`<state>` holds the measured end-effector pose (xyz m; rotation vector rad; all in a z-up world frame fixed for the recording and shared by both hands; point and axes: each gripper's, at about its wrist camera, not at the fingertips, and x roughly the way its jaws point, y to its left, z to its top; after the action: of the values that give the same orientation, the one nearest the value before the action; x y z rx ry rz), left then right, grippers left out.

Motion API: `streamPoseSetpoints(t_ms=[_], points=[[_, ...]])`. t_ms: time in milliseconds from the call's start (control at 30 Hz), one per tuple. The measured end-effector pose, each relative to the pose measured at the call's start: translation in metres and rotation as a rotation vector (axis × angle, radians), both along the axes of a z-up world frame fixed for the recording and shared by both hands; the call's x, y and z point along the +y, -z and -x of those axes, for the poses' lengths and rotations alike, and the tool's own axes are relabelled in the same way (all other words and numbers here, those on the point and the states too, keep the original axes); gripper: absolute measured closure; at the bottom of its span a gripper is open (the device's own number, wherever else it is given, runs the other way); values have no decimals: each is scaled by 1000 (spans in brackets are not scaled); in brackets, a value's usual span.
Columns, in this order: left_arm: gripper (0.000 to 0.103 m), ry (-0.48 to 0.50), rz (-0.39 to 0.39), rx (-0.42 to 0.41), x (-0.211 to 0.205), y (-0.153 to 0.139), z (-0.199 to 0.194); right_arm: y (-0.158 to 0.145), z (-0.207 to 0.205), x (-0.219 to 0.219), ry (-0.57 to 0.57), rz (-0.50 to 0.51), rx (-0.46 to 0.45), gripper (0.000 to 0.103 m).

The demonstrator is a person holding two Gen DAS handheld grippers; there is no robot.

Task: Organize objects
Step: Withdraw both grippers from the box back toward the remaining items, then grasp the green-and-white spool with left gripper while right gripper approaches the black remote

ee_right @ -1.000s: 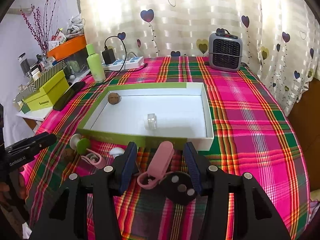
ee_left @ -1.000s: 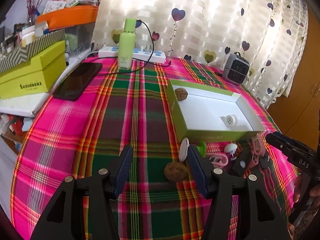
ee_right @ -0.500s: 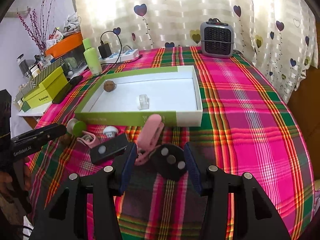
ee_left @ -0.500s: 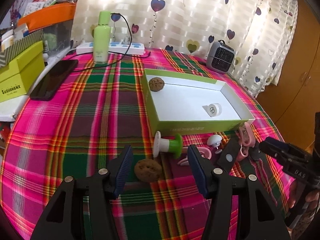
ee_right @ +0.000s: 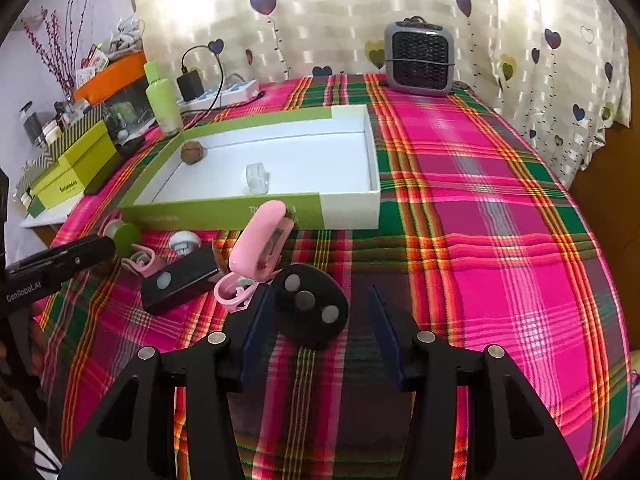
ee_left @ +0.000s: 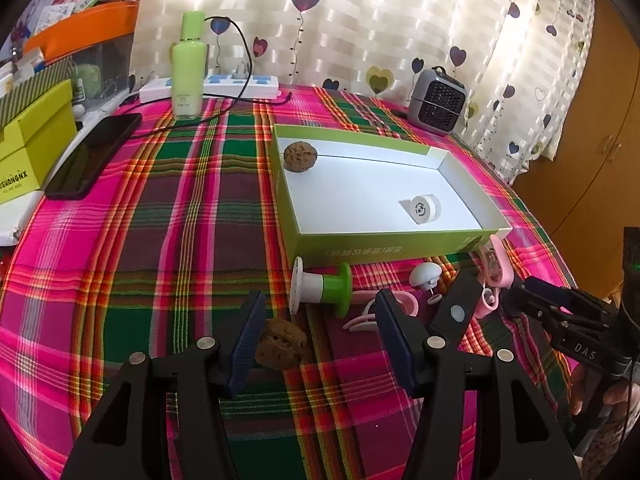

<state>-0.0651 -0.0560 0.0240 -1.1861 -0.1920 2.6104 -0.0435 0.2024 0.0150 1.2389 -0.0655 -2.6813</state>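
Already in tray (ee_left: 486, 236): one walnut (ee_left: 300, 155) and a white roll (ee_left: 425, 209) are sitting inside.
Still waiting before tray: second walnut (ee_left: 280, 347), black disc (ee_right: 311, 310), pink clip (ee_right: 259, 247).
Left gripper (ee_left: 318, 335): jaws are standing apart around second walnut.
Right gripper (ee_right: 320, 330): jaws are standing apart around disc.

- Left gripper (ee_left: 320, 336): black frame, two dark blue ribbed pads (ee_left: 249, 330), silver screw heads; white "GenRobot.AI" lettering at 9 o'clock in the right view.
- Right gripper (ee_right: 318, 326): identical build; white "DAS" lettering at 3 o'clock in the left view.
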Motion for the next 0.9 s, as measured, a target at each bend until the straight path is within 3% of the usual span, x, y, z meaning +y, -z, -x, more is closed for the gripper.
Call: streamPoseSetpoints(t_ms=[233, 900], points=[[47, -6, 10, -8, 3, 3, 4, 7, 9, 4, -11, 32, -32, 53], [47, -44, 14, -29, 9, 12, 22, 8, 13, 0, -33, -7, -31, 55]])
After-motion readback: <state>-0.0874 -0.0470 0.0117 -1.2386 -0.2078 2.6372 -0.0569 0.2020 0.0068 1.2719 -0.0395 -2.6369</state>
